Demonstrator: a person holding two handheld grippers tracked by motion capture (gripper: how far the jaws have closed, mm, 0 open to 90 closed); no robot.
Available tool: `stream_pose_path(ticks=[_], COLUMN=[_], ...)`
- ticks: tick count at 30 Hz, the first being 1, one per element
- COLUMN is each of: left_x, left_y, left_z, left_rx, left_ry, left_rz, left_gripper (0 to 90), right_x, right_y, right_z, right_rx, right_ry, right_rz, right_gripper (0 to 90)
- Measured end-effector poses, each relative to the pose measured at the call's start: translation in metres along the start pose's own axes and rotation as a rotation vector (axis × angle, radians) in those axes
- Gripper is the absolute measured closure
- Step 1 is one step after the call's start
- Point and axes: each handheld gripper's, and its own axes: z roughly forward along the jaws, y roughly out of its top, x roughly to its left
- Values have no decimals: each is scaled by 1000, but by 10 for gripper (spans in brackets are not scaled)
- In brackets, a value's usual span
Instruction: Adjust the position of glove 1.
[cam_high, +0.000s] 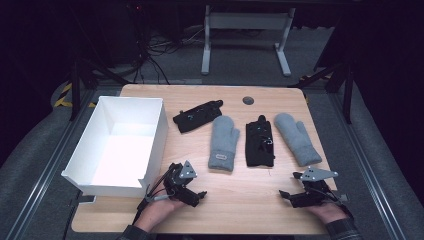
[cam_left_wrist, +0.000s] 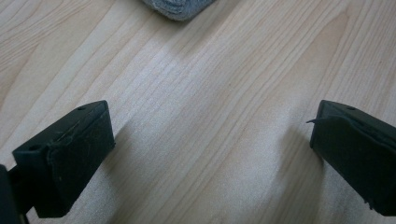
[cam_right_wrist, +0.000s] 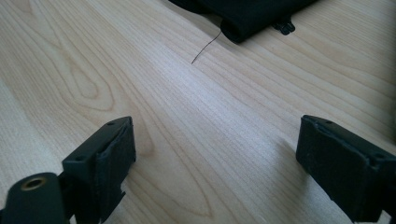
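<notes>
Pale wood-grain tabletop (cam_high: 235, 200) with rounded corners, carrying every item below; the high view takes in its whole outline, while each gripper view gives a close stretch of grain.

White open-topped rectangular box (cam_high: 150, 130), at the left edge of the tabletop, its near corner just beside the left gripper; seen from the high view.

Grey knitted mitten with a small label at the cuff (cam_high: 223, 142), lying flat near the middle, cuff toward the person. The left gripper view catches its fuzzy grey cuff edge (cam_left_wrist: 177, 8) at the top of the frame, apart from the fingers.

Second grey knitted mitten (cam_high: 297, 137), lying at an angle toward the right edge, high view.

Black fabric glove with a clip (cam_high: 260, 142), lying between the two mittens, cuff toward the person. The right gripper view shows its black hem (cam_right_wrist: 247, 16), the small clip and a loose thread trailing onto the wood, details too small to read from above.

Second black fabric glove (cam_high: 198, 116), lying slantwise behind the labelled mitten, near the box.

Left gripper (cam_high: 197, 196), held low at the near edge; its own view (cam_left_wrist: 210, 140) shows the fingers spread wide with bare wood between them.

Right gripper (cam_high: 287, 196), held low at the near right; its own view (cam_right_wrist: 215, 158) shows the fingers wide apart, holding nothing.
</notes>
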Motion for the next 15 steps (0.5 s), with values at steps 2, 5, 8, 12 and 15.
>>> stream_pose_path(ticks=[2, 5, 8, 12, 15], left_x=[0, 0, 0, 0, 0], left_y=[0, 0, 0, 0, -1], left_z=[0, 0, 0, 0, -1], left_rx=[0, 1, 1, 1, -1], left_ry=[-1, -2, -3, -2, -4], left_rz=[1, 3, 3, 3, 1], left_gripper=[1, 1, 1, 1, 1], right_x=[0, 0, 0, 0, 0], right_y=[0, 0, 1, 4, 9], right_z=[0, 0, -2, -3, -8], right_rx=[0, -2, 6, 24, 7], right_ry=[0, 2, 8, 7, -5], right_rz=[0, 1, -8, -11, -11], right_gripper=[122, 132, 169, 233, 291])
